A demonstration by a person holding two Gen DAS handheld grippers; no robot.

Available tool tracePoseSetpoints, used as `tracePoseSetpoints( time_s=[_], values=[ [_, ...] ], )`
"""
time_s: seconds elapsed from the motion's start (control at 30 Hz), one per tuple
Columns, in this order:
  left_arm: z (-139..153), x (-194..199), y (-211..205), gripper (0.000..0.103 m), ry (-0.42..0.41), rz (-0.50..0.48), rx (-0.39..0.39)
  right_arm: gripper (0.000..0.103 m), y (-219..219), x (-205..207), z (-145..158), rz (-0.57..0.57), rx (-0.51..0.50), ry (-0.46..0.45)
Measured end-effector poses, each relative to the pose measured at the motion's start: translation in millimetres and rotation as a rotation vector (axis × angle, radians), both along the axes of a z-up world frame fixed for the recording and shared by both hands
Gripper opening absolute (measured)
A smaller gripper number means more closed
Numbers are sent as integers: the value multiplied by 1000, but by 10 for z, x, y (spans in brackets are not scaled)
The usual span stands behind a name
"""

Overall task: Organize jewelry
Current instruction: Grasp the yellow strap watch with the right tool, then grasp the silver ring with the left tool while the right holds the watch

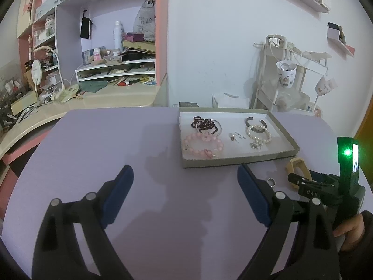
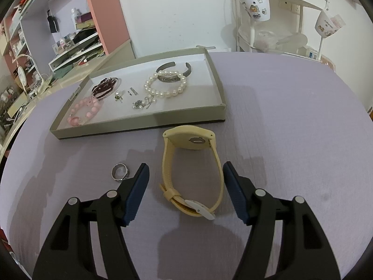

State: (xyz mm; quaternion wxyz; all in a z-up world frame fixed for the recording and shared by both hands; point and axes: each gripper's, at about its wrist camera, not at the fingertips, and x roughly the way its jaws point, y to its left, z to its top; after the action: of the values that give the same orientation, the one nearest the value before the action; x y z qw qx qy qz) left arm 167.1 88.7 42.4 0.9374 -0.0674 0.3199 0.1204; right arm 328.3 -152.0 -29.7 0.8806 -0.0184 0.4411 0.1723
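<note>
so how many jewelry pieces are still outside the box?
2. The yellow watch lies on the table between the open right hand-held gripper jaws, untouched. The silver ring lies beside its left finger. None seem hidden.

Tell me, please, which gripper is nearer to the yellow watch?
Right. The right gripper has the yellow watch between its open jaws, pads not touching the strap. The left gripper hovers over bare table, well aside from the watch, with nothing between its jaws.
</note>
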Motion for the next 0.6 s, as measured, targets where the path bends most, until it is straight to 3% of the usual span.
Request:
tracePoseSetpoints(
  time_s=[0.33,0.47,0.6],
  values=[
    [-44,43,-10,91,17,-3,-6,67,28,-6,-16,3,-8,2],
    [-83,84,-52,91,25,-11,-10,36,3,-14,-15,13,16,9],
    [-159,171,-181,91,38,-33,-22,31,-105,-96,29,9,58,17]
  ],
)
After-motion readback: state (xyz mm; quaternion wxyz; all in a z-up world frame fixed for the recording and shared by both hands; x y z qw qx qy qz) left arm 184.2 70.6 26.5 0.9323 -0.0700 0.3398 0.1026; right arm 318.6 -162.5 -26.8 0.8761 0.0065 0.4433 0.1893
